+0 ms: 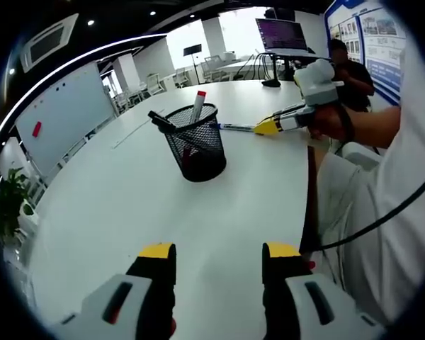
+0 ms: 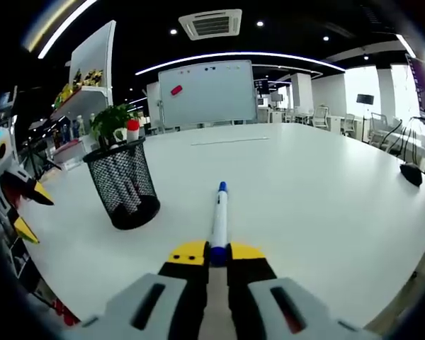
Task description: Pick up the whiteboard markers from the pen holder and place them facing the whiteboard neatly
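One black mesh pen holder stands on the white desk, ahead of the left tool and well apart from it. Two whiteboard markers stick out of its top in the left gripper view: a red-capped marker standing upright, and a black marker leaning over the rim toward the holder's left. Their lower parts are blurred behind the mesh, so there may be more inside than I can count.

A third, blue-capped marker is in the right tool. The jaws are closed down onto its rear end, and its body points straight ahead from the tips, just above the desk or resting on it; I cannot tell which. In the right gripper view the pen holder sits forward and to the left of that tool, near it but not touching. One whiteboard stands far ahead beyond the desk, with a small red object on its upper left.

The left tool has its jaws spread wide, with nothing between them and only bare desk below. In the left gripper view the right tool reaches in from the right, held in a person's hand, its tip just right of the holder.
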`<state>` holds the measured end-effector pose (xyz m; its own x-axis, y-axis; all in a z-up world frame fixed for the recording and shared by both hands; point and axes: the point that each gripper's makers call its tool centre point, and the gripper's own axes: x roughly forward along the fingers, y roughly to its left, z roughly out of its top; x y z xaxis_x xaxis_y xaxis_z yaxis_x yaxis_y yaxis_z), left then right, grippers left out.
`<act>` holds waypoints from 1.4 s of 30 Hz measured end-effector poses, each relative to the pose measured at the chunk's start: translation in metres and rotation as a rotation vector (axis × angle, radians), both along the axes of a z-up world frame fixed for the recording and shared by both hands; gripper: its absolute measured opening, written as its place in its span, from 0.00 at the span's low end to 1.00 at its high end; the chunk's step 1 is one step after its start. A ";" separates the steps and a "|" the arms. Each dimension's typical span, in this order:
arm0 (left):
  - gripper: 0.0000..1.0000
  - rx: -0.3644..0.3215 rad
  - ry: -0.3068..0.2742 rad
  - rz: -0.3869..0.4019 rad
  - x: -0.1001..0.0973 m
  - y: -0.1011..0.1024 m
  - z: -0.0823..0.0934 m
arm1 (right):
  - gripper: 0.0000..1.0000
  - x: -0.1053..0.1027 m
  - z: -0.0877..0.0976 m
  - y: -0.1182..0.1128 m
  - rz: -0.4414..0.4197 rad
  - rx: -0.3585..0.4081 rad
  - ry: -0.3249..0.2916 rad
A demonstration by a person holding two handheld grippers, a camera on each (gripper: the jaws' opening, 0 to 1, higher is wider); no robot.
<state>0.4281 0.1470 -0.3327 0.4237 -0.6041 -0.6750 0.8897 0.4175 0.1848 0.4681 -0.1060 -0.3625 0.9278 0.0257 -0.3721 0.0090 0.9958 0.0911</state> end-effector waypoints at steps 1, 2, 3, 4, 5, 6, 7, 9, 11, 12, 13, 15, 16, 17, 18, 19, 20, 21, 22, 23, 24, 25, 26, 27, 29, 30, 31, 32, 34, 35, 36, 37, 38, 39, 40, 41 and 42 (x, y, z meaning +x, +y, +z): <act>0.50 -0.001 0.002 -0.004 -0.001 0.000 0.000 | 0.11 0.000 -0.001 0.000 0.001 0.000 0.003; 0.50 -0.002 0.004 -0.007 -0.002 -0.001 -0.001 | 0.11 0.001 -0.001 0.000 0.002 -0.006 0.001; 0.50 -0.001 0.004 -0.009 -0.002 -0.001 -0.001 | 0.12 0.001 0.000 -0.001 0.002 -0.005 0.001; 0.50 0.001 0.004 -0.011 -0.002 -0.001 -0.001 | 0.12 0.001 0.000 -0.001 0.000 0.002 0.001; 0.50 0.002 0.003 -0.012 -0.002 -0.001 -0.001 | 0.12 0.001 0.000 0.000 0.001 0.001 0.000; 0.50 0.003 0.003 -0.013 -0.002 -0.001 -0.001 | 0.12 0.001 0.000 0.000 0.002 0.001 -0.001; 0.50 0.002 0.002 -0.011 -0.002 -0.001 -0.001 | 0.12 0.001 0.000 0.000 0.003 0.002 -0.001; 0.50 -0.001 0.000 -0.010 -0.001 -0.001 0.000 | 0.13 0.001 0.000 0.001 0.008 0.002 -0.002; 0.50 -0.001 -0.001 -0.012 -0.001 -0.002 0.000 | 0.13 0.001 0.001 0.001 0.010 0.002 -0.004; 0.50 -0.001 -0.001 -0.012 -0.001 -0.002 0.000 | 0.13 0.001 0.001 0.001 0.010 0.002 -0.005; 0.50 0.001 0.000 -0.013 -0.002 -0.002 0.000 | 0.13 0.001 0.001 0.001 0.010 0.003 -0.007; 0.50 0.004 0.001 -0.014 -0.002 -0.002 -0.001 | 0.13 0.001 0.002 0.000 0.009 0.005 -0.012; 0.50 0.004 0.002 -0.014 -0.002 -0.002 -0.001 | 0.13 0.001 0.003 0.000 0.008 0.006 -0.014; 0.50 0.004 0.002 -0.014 -0.002 -0.002 -0.001 | 0.14 0.001 0.004 -0.002 0.009 -0.004 -0.020; 0.50 0.003 0.002 -0.015 -0.002 -0.002 -0.001 | 0.14 0.002 0.005 -0.002 0.009 -0.009 -0.026; 0.50 0.003 0.002 -0.015 -0.003 -0.002 -0.001 | 0.15 0.002 0.005 -0.003 0.010 -0.008 -0.029; 0.50 0.003 0.002 -0.016 -0.003 -0.002 -0.001 | 0.15 0.002 0.006 -0.003 0.010 -0.004 -0.029; 0.50 0.003 0.001 -0.015 -0.003 -0.002 -0.001 | 0.15 0.002 0.006 -0.003 0.011 -0.003 -0.030; 0.50 0.003 0.001 -0.015 -0.002 -0.002 -0.001 | 0.15 0.002 0.007 -0.003 0.010 -0.006 -0.034; 0.50 0.002 0.000 -0.014 -0.002 -0.002 -0.001 | 0.16 0.001 0.008 -0.003 0.009 -0.006 -0.039; 0.50 0.001 0.000 -0.014 -0.002 -0.002 -0.001 | 0.16 0.002 0.009 -0.003 0.010 -0.004 -0.042; 0.50 0.000 0.002 -0.013 -0.002 -0.002 -0.001 | 0.18 0.002 0.010 -0.003 0.011 -0.001 -0.047; 0.50 0.000 0.003 -0.012 -0.002 -0.001 -0.001 | 0.19 0.002 0.011 -0.003 0.011 0.000 -0.051; 0.50 0.004 0.002 -0.011 -0.002 -0.001 -0.002 | 0.19 0.002 0.013 -0.003 0.014 0.007 -0.054; 0.50 0.005 0.001 -0.009 -0.002 0.000 -0.001 | 0.19 0.002 0.015 -0.002 0.019 0.010 -0.063; 0.50 0.003 0.001 -0.009 -0.002 0.000 -0.001 | 0.19 0.002 0.017 -0.001 0.028 0.008 -0.068; 0.50 0.002 0.000 -0.010 -0.002 0.000 -0.001 | 0.20 0.003 0.019 0.000 0.037 0.006 -0.073; 0.50 0.004 -0.001 -0.010 -0.002 0.000 -0.001 | 0.21 0.004 0.020 0.000 0.043 -0.003 -0.077; 0.50 0.006 0.000 -0.011 -0.002 0.000 -0.002 | 0.21 0.006 0.025 -0.001 0.054 0.002 -0.088; 0.50 0.004 0.001 -0.012 -0.003 0.000 -0.002 | 0.21 0.007 0.026 0.001 0.071 0.006 -0.085; 0.50 0.000 0.003 -0.014 -0.003 0.000 -0.002 | 0.21 0.007 0.026 0.002 0.084 0.007 -0.083; 0.50 -0.003 0.005 -0.015 -0.004 -0.001 -0.002 | 0.22 0.007 0.027 0.003 0.097 0.007 -0.084; 0.50 -0.004 0.006 -0.016 -0.004 -0.001 -0.002 | 0.22 0.008 0.027 0.005 0.113 0.001 -0.085; 0.50 -0.005 0.006 -0.017 -0.005 -0.001 -0.002 | 0.22 0.008 0.027 0.008 0.140 -0.011 -0.085; 0.50 -0.005 0.006 -0.017 -0.005 -0.001 -0.002 | 0.22 0.008 0.027 0.009 0.148 -0.012 -0.082; 0.50 -0.003 0.005 -0.015 -0.004 0.000 -0.002 | 0.22 0.008 0.027 0.011 0.165 -0.018 -0.082; 0.50 -0.002 0.004 -0.015 -0.004 0.000 -0.002 | 0.22 0.009 0.028 0.017 0.207 -0.022 -0.088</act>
<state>0.4237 0.1473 -0.3349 0.4117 -0.6114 -0.6757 0.8966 0.4047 0.1801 0.4769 -0.0893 -0.3344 0.9325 0.2119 -0.2926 -0.2030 0.9773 0.0608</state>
